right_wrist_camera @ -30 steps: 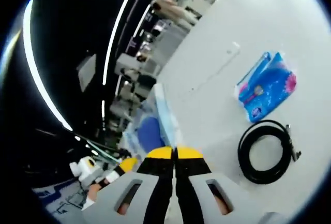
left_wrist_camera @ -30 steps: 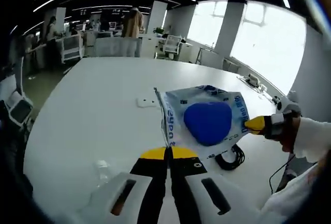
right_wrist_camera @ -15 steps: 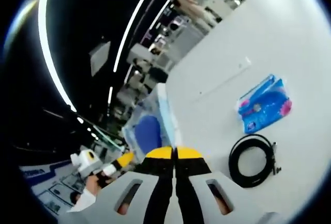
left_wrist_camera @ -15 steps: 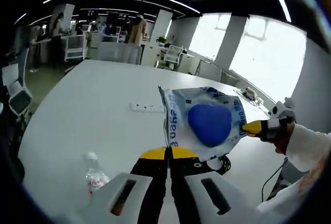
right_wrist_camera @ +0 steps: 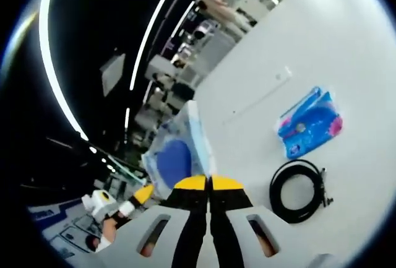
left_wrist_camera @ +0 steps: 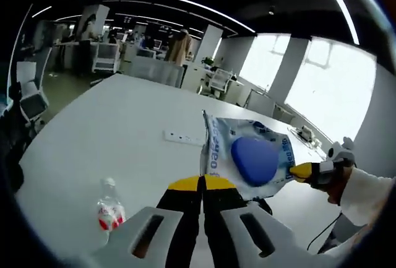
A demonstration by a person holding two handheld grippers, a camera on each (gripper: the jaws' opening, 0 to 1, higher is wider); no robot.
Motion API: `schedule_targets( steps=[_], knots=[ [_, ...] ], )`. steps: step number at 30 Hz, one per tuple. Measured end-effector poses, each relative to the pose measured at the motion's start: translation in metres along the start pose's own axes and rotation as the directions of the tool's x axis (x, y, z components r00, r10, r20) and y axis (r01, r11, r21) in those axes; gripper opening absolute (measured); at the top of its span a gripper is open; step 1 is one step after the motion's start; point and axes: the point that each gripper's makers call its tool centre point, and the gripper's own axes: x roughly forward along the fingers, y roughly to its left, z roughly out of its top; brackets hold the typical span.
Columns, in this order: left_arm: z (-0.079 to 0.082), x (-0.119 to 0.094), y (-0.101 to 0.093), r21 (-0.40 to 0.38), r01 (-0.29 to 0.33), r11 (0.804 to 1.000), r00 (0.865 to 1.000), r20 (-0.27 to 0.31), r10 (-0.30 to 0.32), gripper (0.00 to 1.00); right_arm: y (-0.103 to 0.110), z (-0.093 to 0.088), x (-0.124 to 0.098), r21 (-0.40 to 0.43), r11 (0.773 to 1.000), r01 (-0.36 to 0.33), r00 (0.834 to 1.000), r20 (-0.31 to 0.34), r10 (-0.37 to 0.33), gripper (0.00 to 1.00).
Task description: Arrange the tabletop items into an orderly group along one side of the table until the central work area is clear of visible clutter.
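A clear plastic bag [left_wrist_camera: 250,156] with blue print and a blue rounded thing inside hangs in the air above the white table [left_wrist_camera: 111,132]. My left gripper [left_wrist_camera: 201,181] is shut on the bag's near edge. Across the bag, the right gripper [left_wrist_camera: 303,170] pinches its far corner, with a hand and white sleeve behind it. In the right gripper view the bag [right_wrist_camera: 176,156] stands on edge above my right gripper [right_wrist_camera: 209,181], which is shut on it. The left gripper [right_wrist_camera: 143,194] shows at the lower left there.
A small water bottle [left_wrist_camera: 109,209] with a red label stands near the table's front left. A white power strip [left_wrist_camera: 184,137] lies mid-table. A black coiled cable [right_wrist_camera: 298,190] and a blue tissue pack [right_wrist_camera: 307,122] lie on the table. Office desks and chairs lie beyond.
Both grippers stay shut on the bag and carry it. The views have shifted: the water bottle has come fully into the left gripper view, and the cable and tissue pack sit further left.
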Motion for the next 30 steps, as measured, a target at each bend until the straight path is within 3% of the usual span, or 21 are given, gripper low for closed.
schedule_targets(
  steps=[10,19,30],
  knots=[
    [-0.010,0.005,0.005,0.019,-0.004,1.000,1.000,-0.028,0.005,0.00,-0.011,-0.008,0.006,0.007,1.000,0.027,0.999,-0.022,-0.027,0.00],
    [-0.015,0.014,0.015,0.017,-0.007,1.000,0.998,-0.056,0.008,0.00,-0.022,-0.013,0.025,-0.020,0.997,0.070,0.995,-0.064,-0.071,0.00],
    [-0.027,0.043,0.026,0.030,0.000,1.000,0.993,-0.117,0.004,0.00,-0.049,-0.004,0.054,-0.088,0.984,0.155,0.981,-0.105,-0.164,0.00]
  ],
)
